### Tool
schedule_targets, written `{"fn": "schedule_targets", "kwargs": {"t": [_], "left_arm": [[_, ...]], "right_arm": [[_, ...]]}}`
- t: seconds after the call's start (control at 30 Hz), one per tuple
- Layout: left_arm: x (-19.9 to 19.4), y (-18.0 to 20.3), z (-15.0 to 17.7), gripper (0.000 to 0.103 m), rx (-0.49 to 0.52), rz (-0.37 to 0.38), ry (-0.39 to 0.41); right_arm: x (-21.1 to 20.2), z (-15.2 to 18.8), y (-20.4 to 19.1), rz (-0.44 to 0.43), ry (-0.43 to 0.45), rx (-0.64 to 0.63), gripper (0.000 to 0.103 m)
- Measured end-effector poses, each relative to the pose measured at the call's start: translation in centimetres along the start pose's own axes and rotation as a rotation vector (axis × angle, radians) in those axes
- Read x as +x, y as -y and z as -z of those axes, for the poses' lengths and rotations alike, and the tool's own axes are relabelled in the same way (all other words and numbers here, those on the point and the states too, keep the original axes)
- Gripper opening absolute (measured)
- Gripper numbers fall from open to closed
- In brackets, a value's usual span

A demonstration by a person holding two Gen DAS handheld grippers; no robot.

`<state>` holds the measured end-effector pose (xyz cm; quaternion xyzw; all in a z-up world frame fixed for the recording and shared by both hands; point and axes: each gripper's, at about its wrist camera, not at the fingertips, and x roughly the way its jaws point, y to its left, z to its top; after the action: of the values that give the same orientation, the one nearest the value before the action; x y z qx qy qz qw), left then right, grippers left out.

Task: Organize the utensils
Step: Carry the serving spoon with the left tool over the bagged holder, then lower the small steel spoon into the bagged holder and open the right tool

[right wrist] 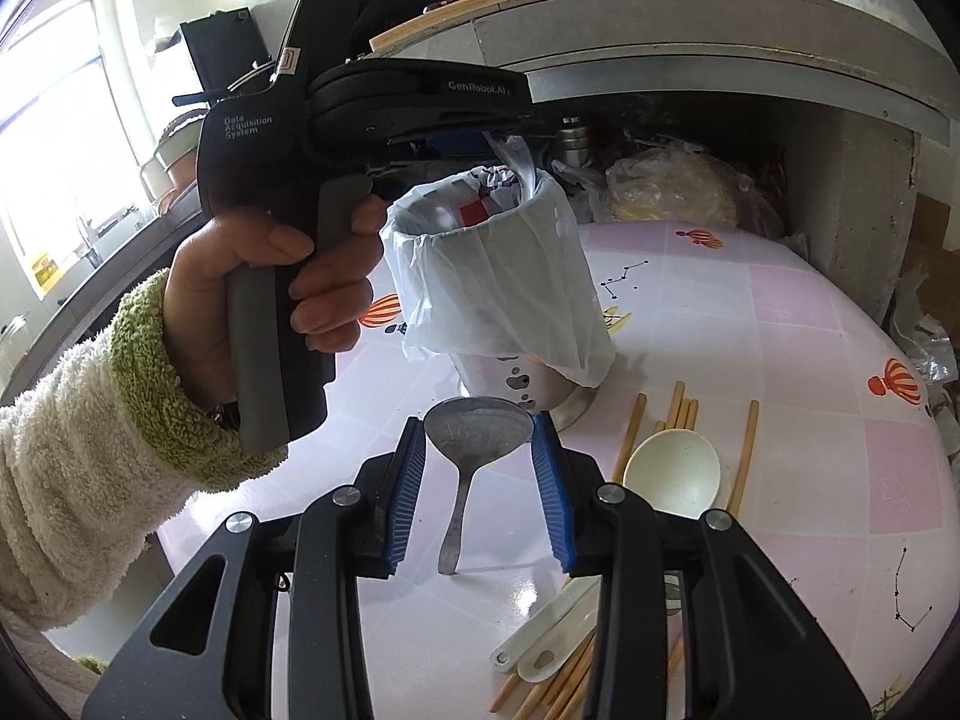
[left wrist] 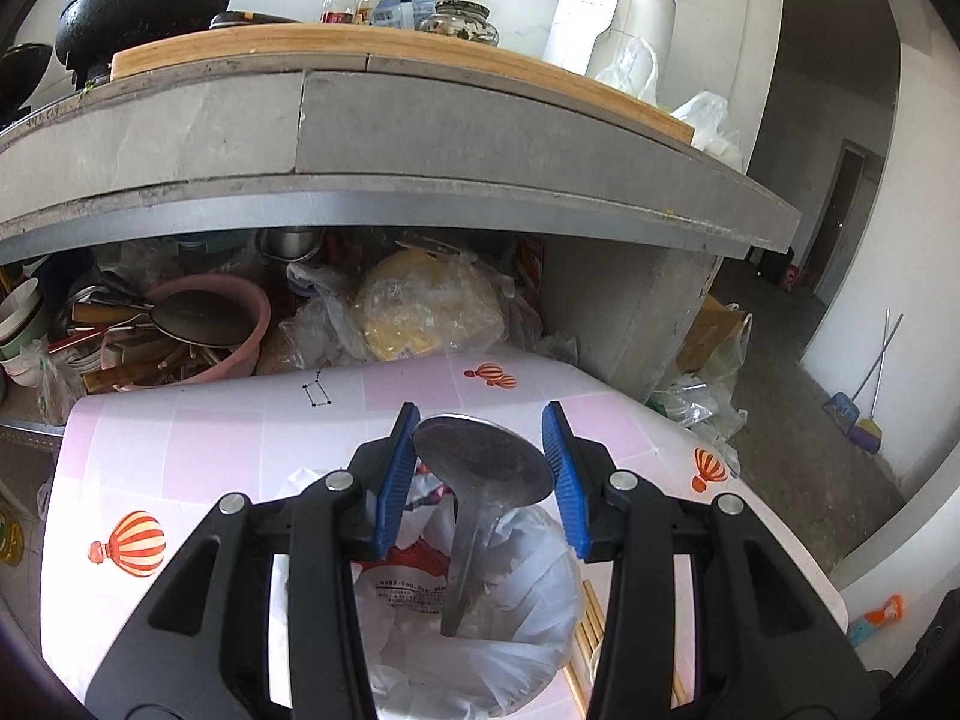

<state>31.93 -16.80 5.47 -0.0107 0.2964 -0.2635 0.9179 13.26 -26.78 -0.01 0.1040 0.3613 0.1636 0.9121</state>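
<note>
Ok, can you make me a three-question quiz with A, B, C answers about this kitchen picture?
1. Where is the cream spoon? A in the lined cup; B on the table by the chopsticks; C on the shelf.
2. What colour are the gripper pads? A blue; B red; C green.
3. What is the right gripper doing? A open, empty; B gripping chopsticks; C gripping a metal spoon.
Answers: B, it lies beside the chopsticks; A, both pads show blue; C, the pads squeeze the spoon's bowl.
</note>
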Motion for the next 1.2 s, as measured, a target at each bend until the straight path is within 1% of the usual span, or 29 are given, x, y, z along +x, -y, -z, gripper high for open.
{"fn": "schedule_targets", "kwargs": {"t": [0.3,0.33,0.4,0.5,0.6,0.73,0.87,1.0,1.1,1.2], "left_arm": [[0.3,0.2,0.5,0.041,0.003,-0.003,-0.014],[0.2,0.2,0.5,0.043,0.001,-0.002,-0.012],[-0.4,0.0,0.4,0.054,-0.010,0.002,0.000],[-1.7,-0.3,0.1,0.062,-0.024,0.004,0.033],[-3.9,-1.1,-0.4,0.066,-0.045,0.006,0.075],[-7.8,-2.8,-0.2,0.071,-0.082,-0.018,0.130],[-11.6,-5.1,1.1,0.075,-0.141,-0.062,0.157],[-14.8,-7.1,3.5,0.079,-0.194,-0.108,0.150],[-16.7,-8.5,6.2,0.081,-0.220,-0.146,0.134],[-18.2,-10.0,9.4,0.082,-0.231,-0.219,0.103]], "right_arm": [[0.0,0.0,0.4,0.001,-0.003,0.022,0.036],[0.0,-0.1,0.4,0.002,-0.003,0.025,0.036],[0.1,-0.1,0.5,0.004,-0.005,0.030,0.036],[-0.1,-0.3,0.4,0.017,0.000,0.021,0.036],[-1.1,-0.8,0.1,0.016,0.016,0.015,0.036],[-3.7,-2.3,-0.3,0.004,0.062,-0.012,0.036],[-7.0,-5.3,-0.5,-0.032,0.116,-0.040,0.036],[-9.5,-9.5,-0.7,-0.101,0.158,-0.060,0.036],[-10.1,-13.2,-1.5,-0.109,0.185,-0.104,0.036],[-9.4,-16.4,-2.8,-0.087,0.203,-0.158,0.036]]}}
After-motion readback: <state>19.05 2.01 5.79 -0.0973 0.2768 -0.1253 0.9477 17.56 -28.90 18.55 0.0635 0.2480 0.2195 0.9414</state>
